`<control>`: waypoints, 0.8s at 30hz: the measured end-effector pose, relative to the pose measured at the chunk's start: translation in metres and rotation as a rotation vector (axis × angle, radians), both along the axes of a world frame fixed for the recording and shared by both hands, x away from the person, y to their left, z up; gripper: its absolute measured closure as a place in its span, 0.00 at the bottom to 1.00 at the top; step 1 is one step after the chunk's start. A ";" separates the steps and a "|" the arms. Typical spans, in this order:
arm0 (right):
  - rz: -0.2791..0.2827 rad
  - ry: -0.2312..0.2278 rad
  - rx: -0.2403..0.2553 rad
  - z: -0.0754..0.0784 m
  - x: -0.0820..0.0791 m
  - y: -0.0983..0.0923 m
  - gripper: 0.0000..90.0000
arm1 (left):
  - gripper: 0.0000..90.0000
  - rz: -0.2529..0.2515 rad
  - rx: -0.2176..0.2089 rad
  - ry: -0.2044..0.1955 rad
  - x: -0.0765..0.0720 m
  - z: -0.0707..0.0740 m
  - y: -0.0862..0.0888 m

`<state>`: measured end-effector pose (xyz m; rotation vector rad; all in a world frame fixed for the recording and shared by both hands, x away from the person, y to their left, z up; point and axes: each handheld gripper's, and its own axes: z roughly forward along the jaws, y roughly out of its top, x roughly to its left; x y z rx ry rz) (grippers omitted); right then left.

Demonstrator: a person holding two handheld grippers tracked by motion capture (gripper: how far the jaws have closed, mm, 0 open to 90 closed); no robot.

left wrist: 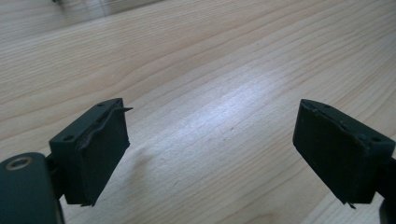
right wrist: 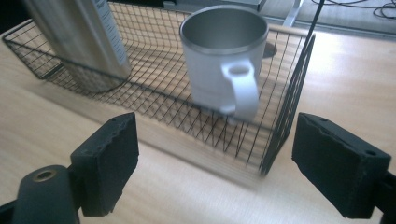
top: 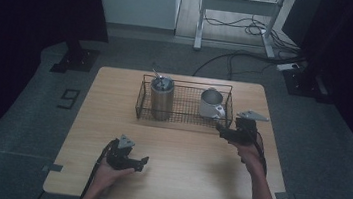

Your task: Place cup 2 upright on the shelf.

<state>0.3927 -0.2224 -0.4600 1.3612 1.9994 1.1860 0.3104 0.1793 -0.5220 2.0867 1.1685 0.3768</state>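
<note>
Your right claw (top: pixel 222 130) sits released, nothing between its jaws, just before the wire basket (right wrist: pixel 289 100) near the desk's far edge, facing the steel mug (right wrist: pixel 224 58) inside. Your left claw (top: pixel 143 163) hangs released near the front edge.

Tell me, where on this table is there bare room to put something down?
The wooden table is bare between the left gripper and right gripper, and in strips beside the wire basket. The basket is crowded: a steel tumbler and mug.

A white mug (right wrist: pixel 224 65) stands inside the wire basket (right wrist: pixel 289 102), beyond the tool's (right wrist: pixel 215 163) parted jaws.
</note>
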 end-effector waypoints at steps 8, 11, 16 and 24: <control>0.007 -0.009 0.004 -0.029 -0.034 -0.011 0.17 | 0.12 0.013 0.002 0.007 0.003 -0.004 0.005; -0.002 -0.006 0.011 -0.035 -0.041 -0.016 0.18 | 0.12 0.013 0.004 0.007 0.003 -0.004 0.006; -0.009 0.006 0.004 -0.043 -0.056 -0.028 0.18 | 0.12 0.013 0.003 0.005 0.002 -0.003 0.008; 0.006 0.025 0.003 -0.060 -0.071 -0.036 0.18 | 0.12 0.024 0.006 0.000 0.002 -0.003 0.013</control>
